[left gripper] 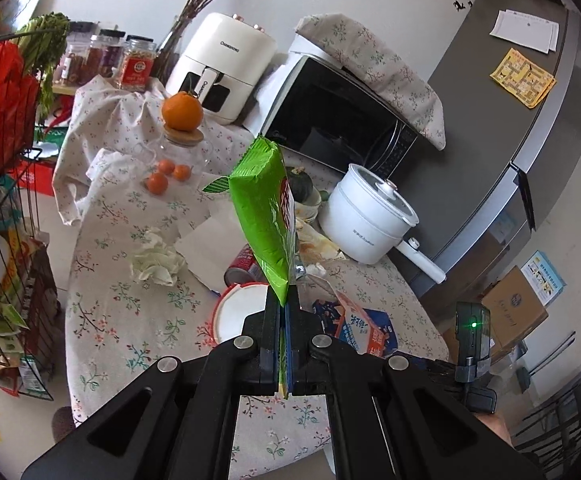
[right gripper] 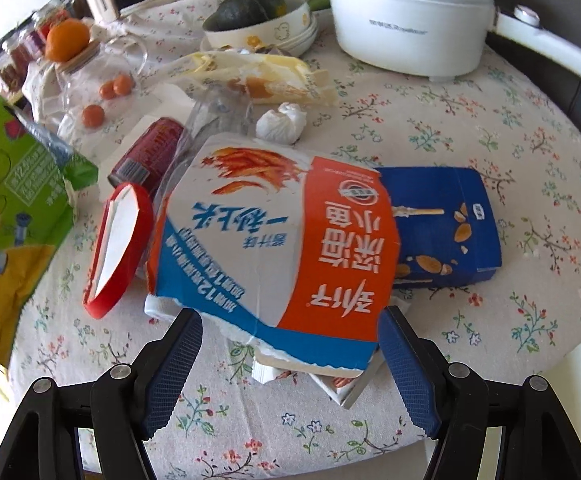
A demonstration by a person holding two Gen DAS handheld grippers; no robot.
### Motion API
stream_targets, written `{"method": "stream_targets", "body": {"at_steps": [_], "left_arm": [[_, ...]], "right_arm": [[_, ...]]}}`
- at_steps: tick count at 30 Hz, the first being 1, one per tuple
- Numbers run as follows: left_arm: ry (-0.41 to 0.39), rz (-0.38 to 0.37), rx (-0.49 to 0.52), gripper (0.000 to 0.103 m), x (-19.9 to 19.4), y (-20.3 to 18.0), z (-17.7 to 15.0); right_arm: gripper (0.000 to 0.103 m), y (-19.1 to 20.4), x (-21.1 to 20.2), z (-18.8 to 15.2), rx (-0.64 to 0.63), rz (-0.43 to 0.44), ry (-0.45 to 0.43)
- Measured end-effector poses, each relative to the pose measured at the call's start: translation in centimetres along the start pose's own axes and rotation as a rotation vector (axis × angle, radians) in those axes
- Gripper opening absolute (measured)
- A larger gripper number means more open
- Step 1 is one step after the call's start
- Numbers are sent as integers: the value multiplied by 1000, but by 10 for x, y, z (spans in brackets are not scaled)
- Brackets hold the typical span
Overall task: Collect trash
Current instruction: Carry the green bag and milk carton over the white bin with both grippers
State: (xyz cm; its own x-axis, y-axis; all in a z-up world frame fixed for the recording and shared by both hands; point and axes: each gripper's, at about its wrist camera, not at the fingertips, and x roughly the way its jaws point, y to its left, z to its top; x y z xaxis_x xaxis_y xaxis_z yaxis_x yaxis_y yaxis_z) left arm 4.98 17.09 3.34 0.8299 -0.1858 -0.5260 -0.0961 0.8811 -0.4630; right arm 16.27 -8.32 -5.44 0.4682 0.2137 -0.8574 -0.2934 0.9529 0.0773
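Note:
My left gripper (left gripper: 286, 308) is shut on a green snack bag (left gripper: 264, 216) and holds it upright above the table; the bag also shows at the left of the right wrist view (right gripper: 14, 200). My right gripper (right gripper: 290, 320) is open, its fingers on either side of a torn white, blue and orange snack box (right gripper: 274, 240) lying on the floral tablecloth (right gripper: 490, 140). A blue box (right gripper: 442, 216) lies under and behind it. A red can (right gripper: 146, 152), a red-rimmed lid (right gripper: 118, 248), crumpled tissue (right gripper: 282, 122) and a yellow wrapper (right gripper: 258, 76) lie nearby.
A white electric pot (right gripper: 406, 12) and a bowl holding a squash (right gripper: 258, 16) stand at the back. A glass jar with an orange on top (left gripper: 182, 114), an air fryer (left gripper: 226, 64), a microwave (left gripper: 342, 120) and a wire rack (left gripper: 2, 200) also stand around.

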Motion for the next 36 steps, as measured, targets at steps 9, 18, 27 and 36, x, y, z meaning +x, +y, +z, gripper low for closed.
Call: {"method": "stream_targets", "body": {"at_steps": [9, 18, 27, 36], "left_arm": [[41, 70, -8, 1, -9, 33, -1], [65, 40, -99, 1, -4, 45, -3], [75, -7, -98, 1, -1, 36, -4], [101, -83, -76, 1, 12, 9, -12]], "right_arm": [[77, 54, 44, -7, -307, -312, -46], [55, 36, 51, 3, -327, -393, -76], [4, -11, 6, 22, -108, -197, -120], [0, -36, -58, 22, -82, -230, -300]]}}
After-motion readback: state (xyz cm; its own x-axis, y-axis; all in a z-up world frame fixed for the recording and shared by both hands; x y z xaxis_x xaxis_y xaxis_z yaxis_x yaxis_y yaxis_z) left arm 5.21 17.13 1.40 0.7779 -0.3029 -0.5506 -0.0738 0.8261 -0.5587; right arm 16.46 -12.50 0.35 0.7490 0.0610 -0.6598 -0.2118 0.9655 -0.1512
